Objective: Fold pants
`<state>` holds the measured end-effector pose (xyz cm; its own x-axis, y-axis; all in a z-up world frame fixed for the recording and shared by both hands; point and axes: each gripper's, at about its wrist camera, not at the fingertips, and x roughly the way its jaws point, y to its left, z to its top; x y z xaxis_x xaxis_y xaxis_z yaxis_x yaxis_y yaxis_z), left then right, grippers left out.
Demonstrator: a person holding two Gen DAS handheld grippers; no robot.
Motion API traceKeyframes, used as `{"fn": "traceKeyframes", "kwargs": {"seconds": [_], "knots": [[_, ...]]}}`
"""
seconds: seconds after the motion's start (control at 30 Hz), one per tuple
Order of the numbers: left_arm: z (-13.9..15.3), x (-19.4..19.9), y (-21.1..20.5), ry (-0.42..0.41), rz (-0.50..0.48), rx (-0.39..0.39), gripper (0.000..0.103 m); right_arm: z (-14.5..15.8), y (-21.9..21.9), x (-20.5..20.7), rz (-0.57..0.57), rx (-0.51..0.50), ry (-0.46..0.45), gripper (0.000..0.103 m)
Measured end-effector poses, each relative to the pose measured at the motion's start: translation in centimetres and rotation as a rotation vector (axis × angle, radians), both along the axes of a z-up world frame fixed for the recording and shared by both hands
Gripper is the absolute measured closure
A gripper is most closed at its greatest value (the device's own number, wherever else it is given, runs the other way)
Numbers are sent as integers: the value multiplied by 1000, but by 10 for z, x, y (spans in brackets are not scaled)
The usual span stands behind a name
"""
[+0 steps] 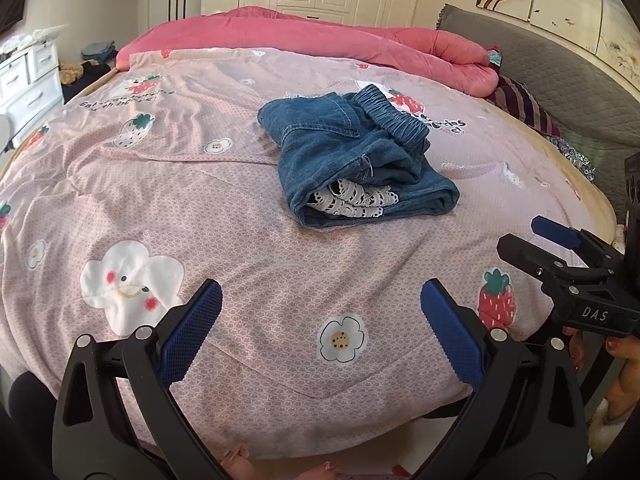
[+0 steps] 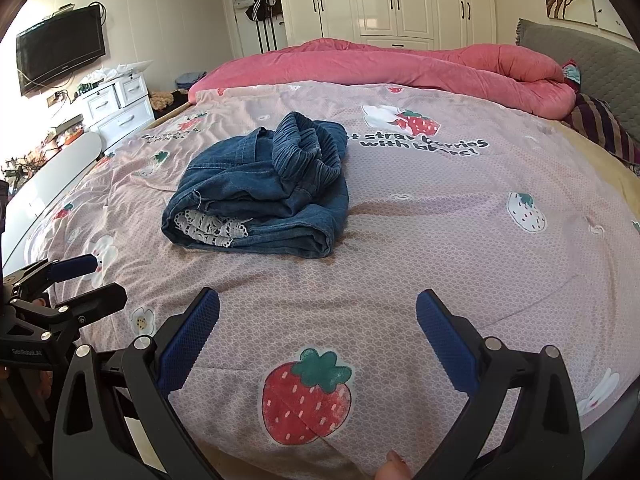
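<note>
Jaws of the left gripper [image 1: 320,312] stand wide apart with nothing between them, the blue pads over bare bedspread [image 1: 168,184] near the bed's front edge. The right gripper [image 2: 318,324] is likewise spread wide and empty, above a printed strawberry [image 2: 306,396] on the same cloth. Each tool appears at the margin of the other's view; both sit well apart from the garment.

Farther out, toward the middle of the bed, lie the pants [image 1: 352,160], a small denim pair bundled into a loose, thick stack, not a flat fold. The gathered elastic waistband [image 2: 308,148] rises at the far end, curled upward. At the near end the rolled denim edge gapes and white lace trim [image 2: 210,226] shows inside it.

Handling, as judged: the denim is soft but has some body, light enough to lift by one pinch, and should hold a crease better than thin cloth. It is neither slippery nor fragile, though the lace could snag and is best left ungripped. The layered bundle may slide apart if only its top layer is taken. Likely sound holds are the waistband, thick and ribbed, or the doubled near edge at its two corners, one per gripper, pinching through all layers.

Beyond the pants lie a pink quilt [image 1: 280,40], a grey headboard [image 2: 592,56] and white wardrobes [image 2: 400,0].
</note>
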<state>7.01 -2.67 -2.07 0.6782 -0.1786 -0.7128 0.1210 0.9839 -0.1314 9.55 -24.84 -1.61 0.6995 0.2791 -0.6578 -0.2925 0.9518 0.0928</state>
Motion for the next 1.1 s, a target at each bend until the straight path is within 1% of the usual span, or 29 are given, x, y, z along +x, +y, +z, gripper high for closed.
{"fn": "traceKeyframes", "kwargs": {"seconds": [0.6, 1.1], "knots": [[-1, 0, -1, 2, 10, 28, 9, -1, -1, 0, -6, -1, 4, 4], [0, -1, -1, -3, 22, 36, 9, -4, -3, 0, -12, -3, 10, 4]]}}
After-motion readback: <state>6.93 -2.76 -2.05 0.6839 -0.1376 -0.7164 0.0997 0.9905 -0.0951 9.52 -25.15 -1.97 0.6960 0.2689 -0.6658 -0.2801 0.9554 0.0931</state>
